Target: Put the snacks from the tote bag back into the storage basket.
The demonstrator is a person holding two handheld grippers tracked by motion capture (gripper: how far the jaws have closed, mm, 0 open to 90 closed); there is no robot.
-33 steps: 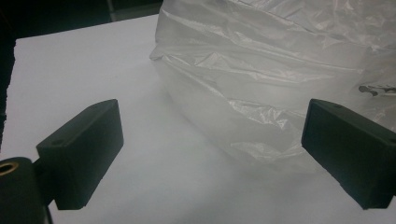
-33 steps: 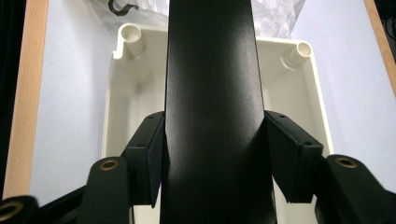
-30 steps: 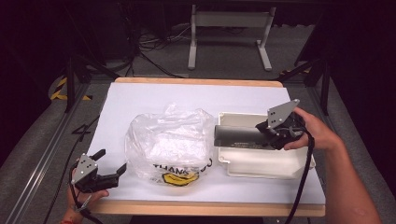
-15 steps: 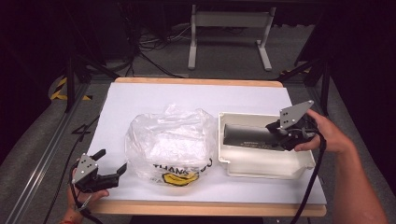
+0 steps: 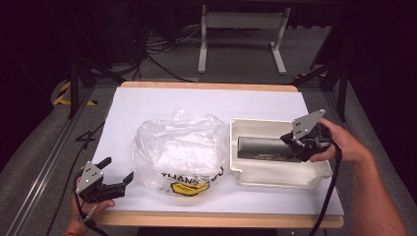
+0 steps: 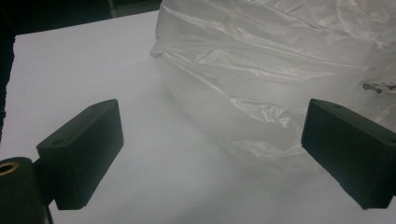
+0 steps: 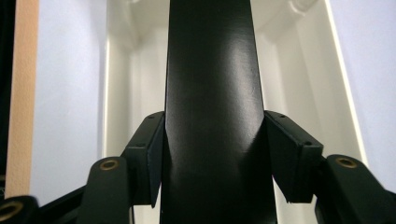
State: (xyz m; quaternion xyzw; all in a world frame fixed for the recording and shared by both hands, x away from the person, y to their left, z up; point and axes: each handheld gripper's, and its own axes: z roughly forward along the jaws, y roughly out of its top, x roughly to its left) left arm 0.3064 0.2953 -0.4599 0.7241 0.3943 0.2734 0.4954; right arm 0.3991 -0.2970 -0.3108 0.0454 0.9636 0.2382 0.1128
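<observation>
The right gripper [image 5: 299, 146] has its jaws clamped on one end of a dark bar [image 5: 265, 148], which lies lengthwise inside the white tray [image 5: 280, 174] at about 3 o'clock on the counter [image 5: 162, 105]. In the right gripper view the bar [image 7: 210, 93] runs straight up between the two jaws, each pressed flat against a side of it, with the tray [image 7: 299, 60] walls rising on both sides; the bar's far end is cut off by the top of that view. Whether the bar rests on the tray floor or hangs just above it is hard to tell.

The left gripper [image 5: 118, 182] sits at about 7 o'clock near the counter's front edge, jaws spread wide and holding nothing. Just beside it, toward the middle, lies a crumpled clear bag [image 5: 179, 150] (its print partly folded under, so the lettering reads only in part). In the left gripper view the bag [image 6: 280, 70] bulges between the open jaws but apart from them; what it holds is too hazy to make out.
</observation>
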